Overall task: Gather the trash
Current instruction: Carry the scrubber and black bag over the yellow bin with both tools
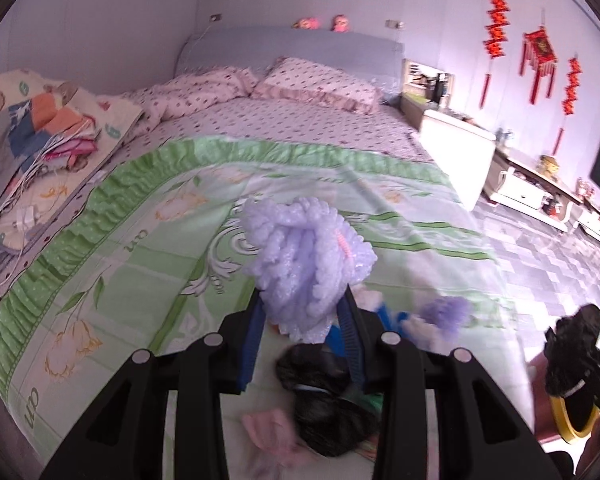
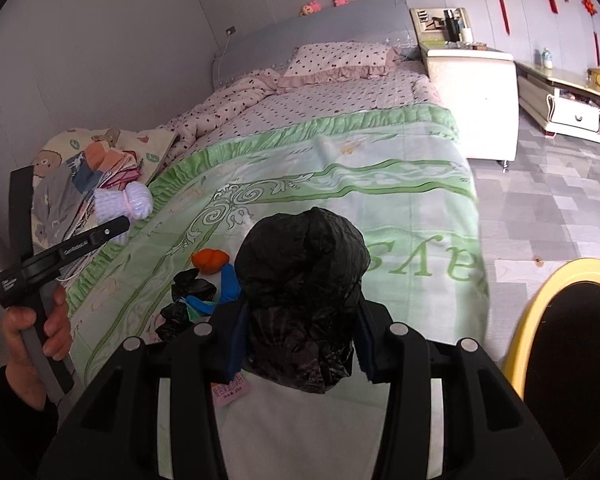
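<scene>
Risk first: both loads are soft and only lightly caught, so either may slip free before it reaches the bin. My left fingers (image 1: 304,344) pinch a wad of white foam netting (image 1: 306,264) by its lower end alone; most of its bulk stands above and beyond the tips, so a quick swing could lever it out. My right fingers (image 2: 300,340) are pressed onto a crumpled black plastic bag (image 2: 304,292), which bulges well above them; slick film like this may creep out of the pads (image 2: 236,340) if the squeeze eases.

The yellow-rimmed bin (image 2: 540,308) stands on the floor just beside the bed's foot, at my right. In my judgement, a careless release near its rim could drop the bag outside it.

More trash lies on the green bedspread (image 2: 380,208) below my fingers: an orange scrap (image 2: 210,260), blue pieces (image 2: 228,280) and smaller black bags (image 2: 188,292), close together. A pink slip (image 2: 230,390) lies just beside my right fingers.
</scene>
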